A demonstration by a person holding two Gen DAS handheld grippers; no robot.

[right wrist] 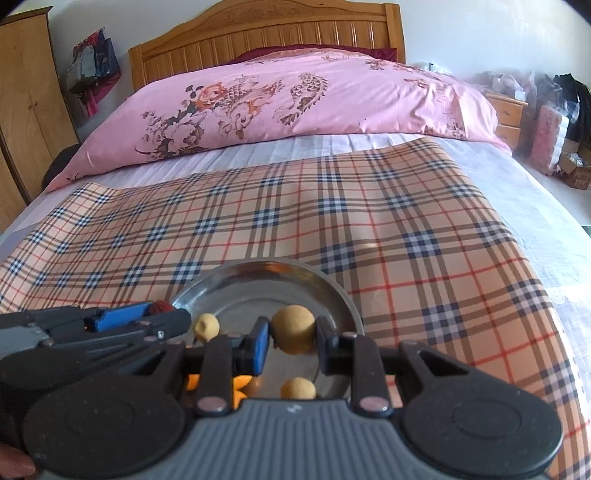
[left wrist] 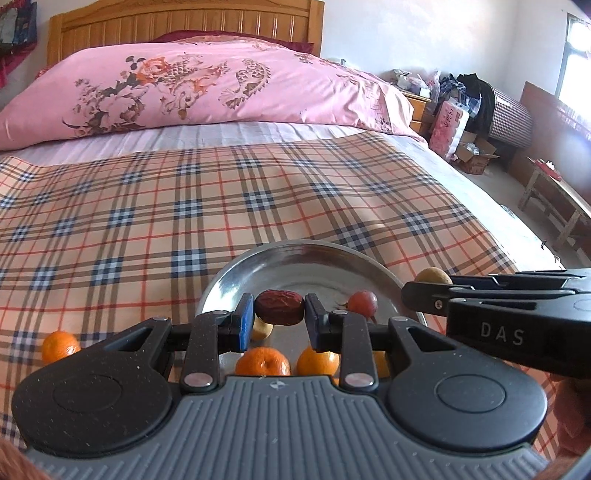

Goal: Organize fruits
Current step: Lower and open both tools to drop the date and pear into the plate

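Observation:
A round steel plate (left wrist: 295, 254) lies on the plaid cloth on the bed. My left gripper (left wrist: 279, 308) is shut on a dark red jujube (left wrist: 279, 307) and holds it above the plate. My right gripper (right wrist: 293, 329) is shut on a tan longan (right wrist: 293, 329) over the plate (right wrist: 266, 273). In the plate lie two tangerines (left wrist: 263, 363), a small red fruit (left wrist: 363, 302) and two loose longans (right wrist: 207, 326). One tangerine (left wrist: 59, 346) lies on the cloth left of the plate. The right gripper shows in the left wrist view (left wrist: 430, 282), the left gripper in the right wrist view (right wrist: 159, 310).
The plaid cloth (left wrist: 184, 221) covers the near half of the bed. A pink floral quilt (left wrist: 207, 85) lies at the head, before a wooden headboard (right wrist: 266, 33). A nightstand (right wrist: 508, 110), boxes and clothes stand right of the bed. A wardrobe (right wrist: 26, 103) stands left.

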